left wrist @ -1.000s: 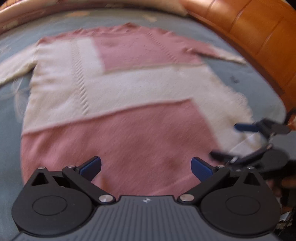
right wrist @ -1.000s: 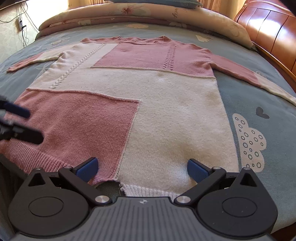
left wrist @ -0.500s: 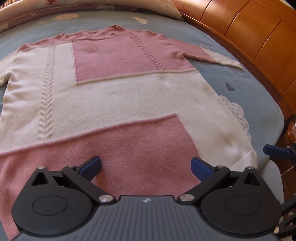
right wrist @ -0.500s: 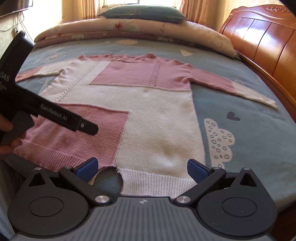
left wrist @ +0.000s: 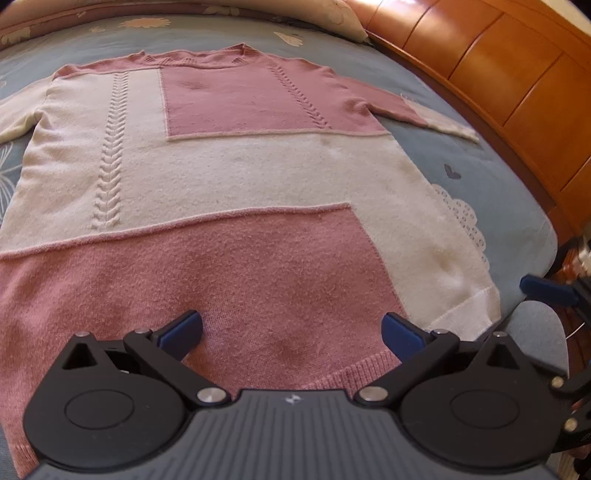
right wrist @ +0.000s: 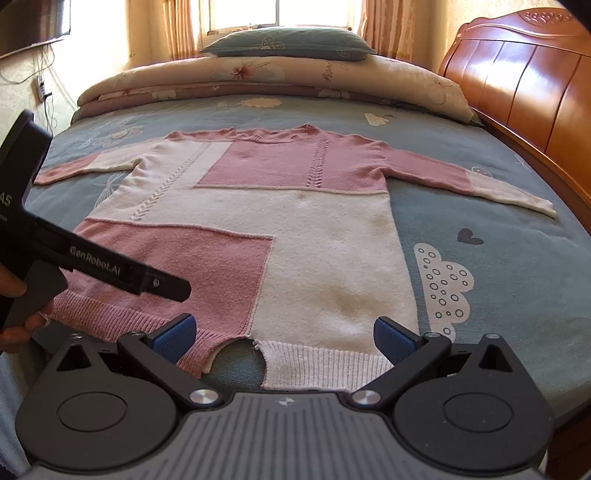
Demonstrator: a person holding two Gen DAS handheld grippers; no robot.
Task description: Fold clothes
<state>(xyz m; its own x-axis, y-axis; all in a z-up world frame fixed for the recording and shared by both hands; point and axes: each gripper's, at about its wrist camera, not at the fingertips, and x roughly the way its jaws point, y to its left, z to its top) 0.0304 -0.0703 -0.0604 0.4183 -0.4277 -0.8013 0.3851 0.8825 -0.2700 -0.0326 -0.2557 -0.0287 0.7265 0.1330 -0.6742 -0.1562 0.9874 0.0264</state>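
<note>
Lying flat and face-up on the blue patterned bedsheet (right wrist: 498, 266), the pink and cream patchwork knit sweater (right wrist: 295, 236) has its neckline toward the far pillows, its ribbed hem at the near edge of the bed, and both sleeves spread out to the sides. The right sleeve (right wrist: 476, 181) is pink down to a cream cuff end and reaches toward the orange wooden bed frame (right wrist: 535, 92); the left sleeve (right wrist: 81, 168) is cream near the shoulder with a pink end. At the hem a small notch (right wrist: 236, 354) splits the pink ribbing from the cream ribbing, and the sheet shows through it.

The right tongs (right wrist: 284, 338) hover just over that hem, blue pads wide apart with nothing between them, the notch lying between the two pads. The left tongs (left wrist: 291, 332) are likewise spread apart and empty, held over the pink lower panel of the sweater close to the hem. In the right wrist view the black body of the left tool (right wrist: 92, 262), lettered "GenRobot.AI", crosses above the pink corner, gripped by a hand (right wrist: 22, 314) at the left edge.

Beyond the sweater a folded floral quilt (right wrist: 277, 79) lies across the bed with a teal pillow (right wrist: 288, 42) on top, below a bright curtained window (right wrist: 280, 13).
</note>
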